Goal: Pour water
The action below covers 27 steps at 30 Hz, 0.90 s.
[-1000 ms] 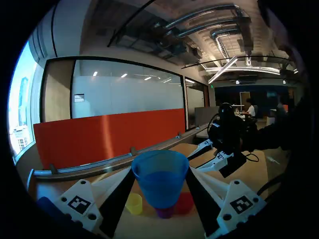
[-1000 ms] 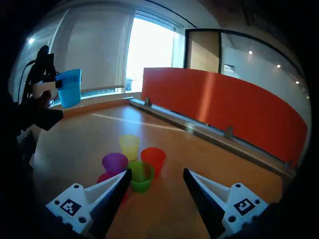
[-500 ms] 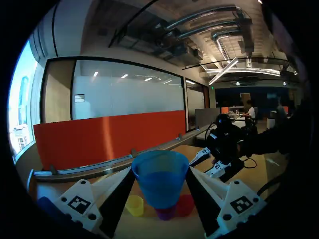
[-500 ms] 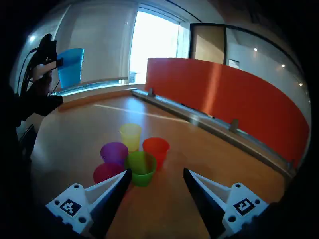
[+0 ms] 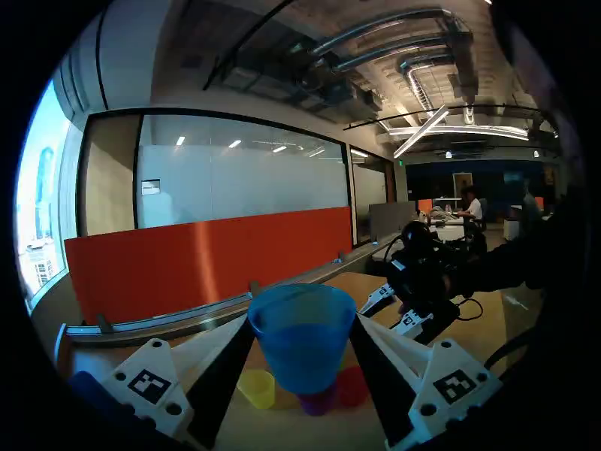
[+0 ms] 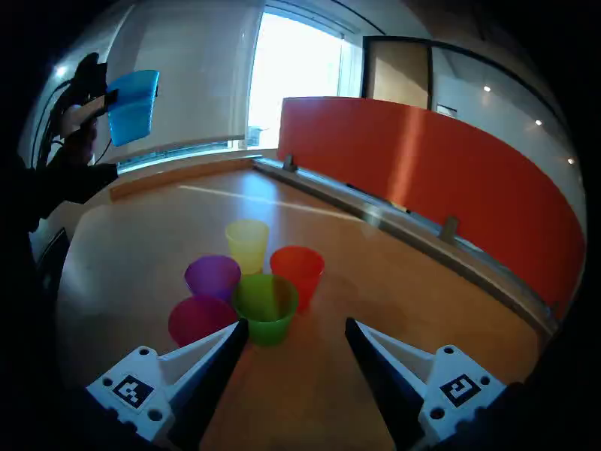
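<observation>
Your left gripper (image 5: 302, 323) is clamped on the blue cup (image 5: 302, 347), 1 finger pressed to each side, and you hold the cup upright and high above the table (image 6: 421, 331), off to the left of the cluster, which I judge keeps the water in until you are over a target. The darker lower part of the cup looks like water, though I cannot be sure. Your right gripper (image 6: 295, 325) has its fingers spread wide with nothing between them, low over the table and aimed at the 5 waiting cups: yellow cup (image 6: 246, 244), red cup (image 6: 297, 274), purple cup (image 6: 213, 276), green cup (image 6: 264, 307) and magenta cup (image 6: 197, 322), packed touching or nearly so, probably so that 1 pour path reaches them all. Compared with 1 second ago, the cluster sits nearer and larger in the right gripper view, the magenta cup now shows whole, and the blue cup rides higher in that view. The left gripper view has barely changed.
</observation>
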Available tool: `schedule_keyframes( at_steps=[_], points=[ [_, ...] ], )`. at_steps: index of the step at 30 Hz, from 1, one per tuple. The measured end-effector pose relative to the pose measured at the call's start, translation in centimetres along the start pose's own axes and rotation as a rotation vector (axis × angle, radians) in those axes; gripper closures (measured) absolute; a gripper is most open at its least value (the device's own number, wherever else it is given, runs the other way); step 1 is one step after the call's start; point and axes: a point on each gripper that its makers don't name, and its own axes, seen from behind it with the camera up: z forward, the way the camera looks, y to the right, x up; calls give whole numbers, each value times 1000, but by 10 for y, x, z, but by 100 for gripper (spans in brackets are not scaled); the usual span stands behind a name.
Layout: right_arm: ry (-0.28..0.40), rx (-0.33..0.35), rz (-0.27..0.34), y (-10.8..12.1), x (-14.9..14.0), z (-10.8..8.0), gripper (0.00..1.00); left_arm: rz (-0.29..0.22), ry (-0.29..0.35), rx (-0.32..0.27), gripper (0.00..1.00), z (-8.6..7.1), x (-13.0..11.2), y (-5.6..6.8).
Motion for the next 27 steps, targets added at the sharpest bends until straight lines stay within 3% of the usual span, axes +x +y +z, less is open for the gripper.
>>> schedule_keyframes(
  at_steps=[27],
  points=[
    [-96, 50, -3, -14, -29, 30, 0, 0, -15, 4, 15, -4, -10, -6]
  ],
)
